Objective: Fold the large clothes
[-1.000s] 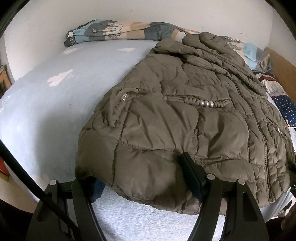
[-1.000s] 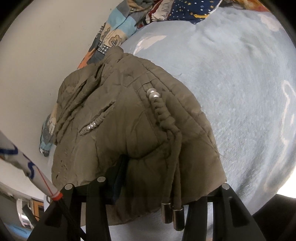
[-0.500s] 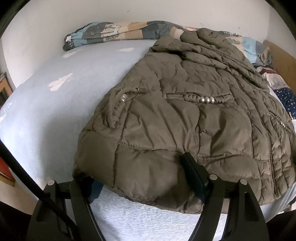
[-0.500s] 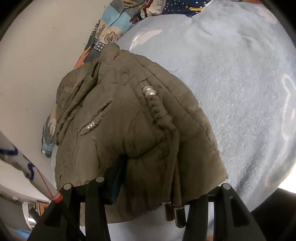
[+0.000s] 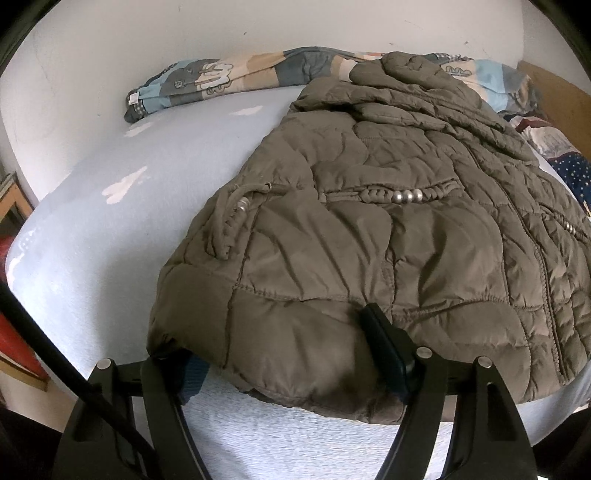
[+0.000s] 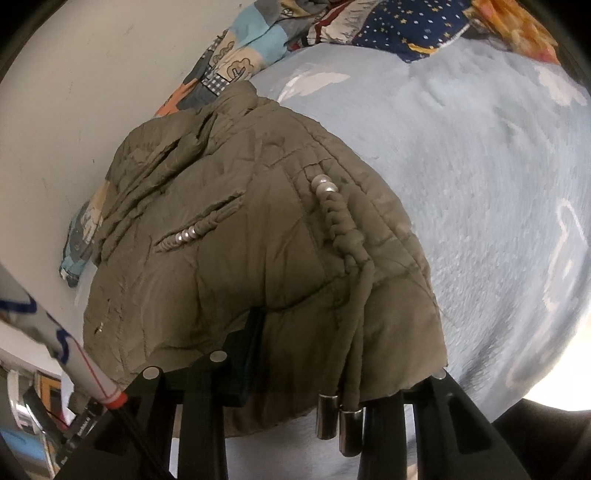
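The olive quilted jacket (image 5: 388, 236) lies spread on the bed (image 5: 110, 229), filling the centre and right of the left wrist view, its collar end bunched toward the upper right against a patterned blanket (image 5: 221, 79) along the white wall (image 5: 258, 26). Its near hem sits at the bottom centre of that frame, right between the fingers of the left tool (image 5: 291, 354). One dark pad (image 5: 384, 343) presses into the hem from above and the other is tucked under the left corner of the fabric, so the left tool is clamped on a thick fold of the jacket, jaws standing fairly wide around the padding.

In the right wrist view the jacket (image 6: 240, 240) fills the centre, with a braided drawstring (image 6: 351, 266) running down to two metal tips hanging at the lower centre. The right tool (image 6: 325, 373) sits at the bottom edge with the hem draped between its fingers; its jaws have just been closing on the fabric, one pad (image 6: 247, 354) pushed up against it, gripping the hem. Both tools point downward at the bed from its near edge.
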A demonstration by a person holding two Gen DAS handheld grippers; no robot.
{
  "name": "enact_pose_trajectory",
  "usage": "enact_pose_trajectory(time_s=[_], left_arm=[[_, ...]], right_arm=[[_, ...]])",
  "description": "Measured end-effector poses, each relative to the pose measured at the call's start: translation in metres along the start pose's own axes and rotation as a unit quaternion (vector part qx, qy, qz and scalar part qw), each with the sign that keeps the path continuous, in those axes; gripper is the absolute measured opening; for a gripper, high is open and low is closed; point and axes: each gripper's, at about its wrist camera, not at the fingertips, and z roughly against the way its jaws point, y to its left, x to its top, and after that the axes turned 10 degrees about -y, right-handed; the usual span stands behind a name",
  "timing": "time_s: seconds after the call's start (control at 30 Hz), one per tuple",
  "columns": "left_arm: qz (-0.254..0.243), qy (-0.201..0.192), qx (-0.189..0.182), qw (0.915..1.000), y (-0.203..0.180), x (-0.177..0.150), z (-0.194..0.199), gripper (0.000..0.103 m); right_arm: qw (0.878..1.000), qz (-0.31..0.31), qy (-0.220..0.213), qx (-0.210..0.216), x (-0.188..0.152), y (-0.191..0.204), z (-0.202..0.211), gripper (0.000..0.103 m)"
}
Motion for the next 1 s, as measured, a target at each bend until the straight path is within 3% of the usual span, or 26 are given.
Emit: enact_pose_trajectory(time_s=[0.53,0.73,1.0], left_arm=[[-0.028,-0.010,0.005,0.9996,-0.007,-0.001,0.003,0.070],[-0.057,-0.030,0.012,0.9978,-0.015,0.001,0.009,0.055],[-0.088,-0.041,0.018,0.9951,-0.021,0.000,0.012,0.046]], right_arm=[[0.991,0.123,-0.022,-0.057,-0.006,0.028,0.005,0.030],[0.991,0.122,-0.022,-0.054,-0.005,0.026,0.005,0.027],[0.975,0.197,-0.038,-0.092,-0.012,0.048,0.006,0.026]])
